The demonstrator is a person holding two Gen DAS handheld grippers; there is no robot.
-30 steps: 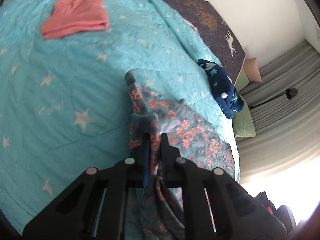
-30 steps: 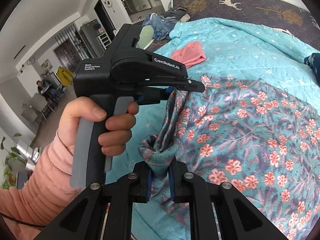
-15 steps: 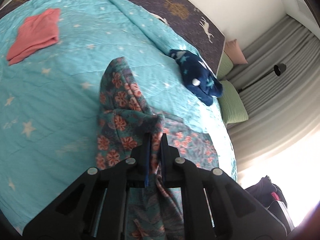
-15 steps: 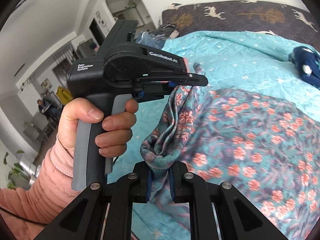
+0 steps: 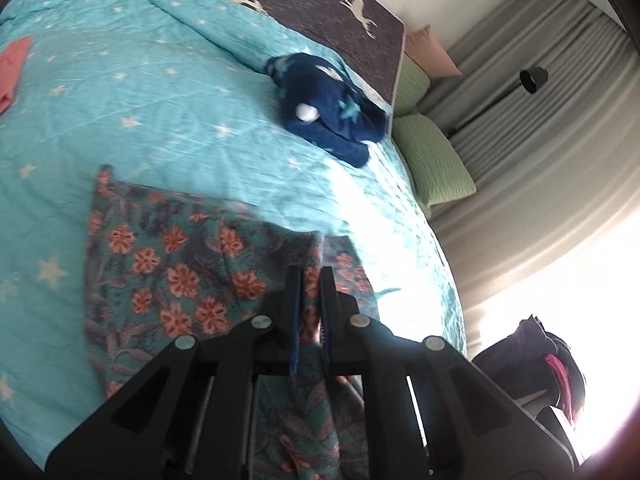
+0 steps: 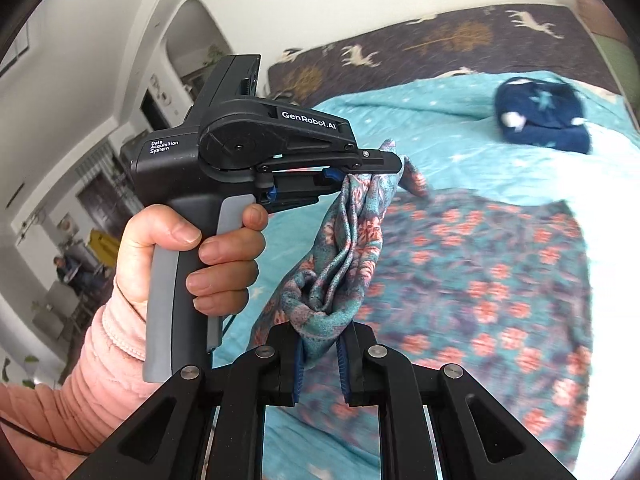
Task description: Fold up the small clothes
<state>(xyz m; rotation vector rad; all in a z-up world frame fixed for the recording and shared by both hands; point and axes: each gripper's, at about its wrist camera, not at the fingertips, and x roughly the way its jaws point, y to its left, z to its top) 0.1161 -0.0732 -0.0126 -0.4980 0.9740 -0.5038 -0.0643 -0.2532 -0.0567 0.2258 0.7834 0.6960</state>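
Note:
A teal floral garment with orange flowers (image 5: 180, 280) lies partly spread on the turquoise star quilt (image 5: 140, 100). My left gripper (image 5: 309, 276) is shut on one edge of it. In the right wrist view the left gripper (image 6: 384, 164) holds that edge lifted above the bed, and the floral garment (image 6: 480, 280) drapes from it down to my right gripper (image 6: 318, 340), which is shut on a bunched corner. The rest of the cloth lies flat on the quilt (image 6: 460, 120).
A dark blue starred garment (image 5: 332, 116) lies bunched near the quilt's far edge; it also shows in the right wrist view (image 6: 540, 116). A folded pink garment (image 5: 10, 72) sits at the far left. Green pillows (image 5: 436, 160) and grey curtains (image 5: 540, 140) stand beyond the bed.
Both grippers have carried the held floral edge across the bed toward the blue garment. The cloth now lies wider and flatter under the left gripper. The pink garment has slid to the view's left edge.

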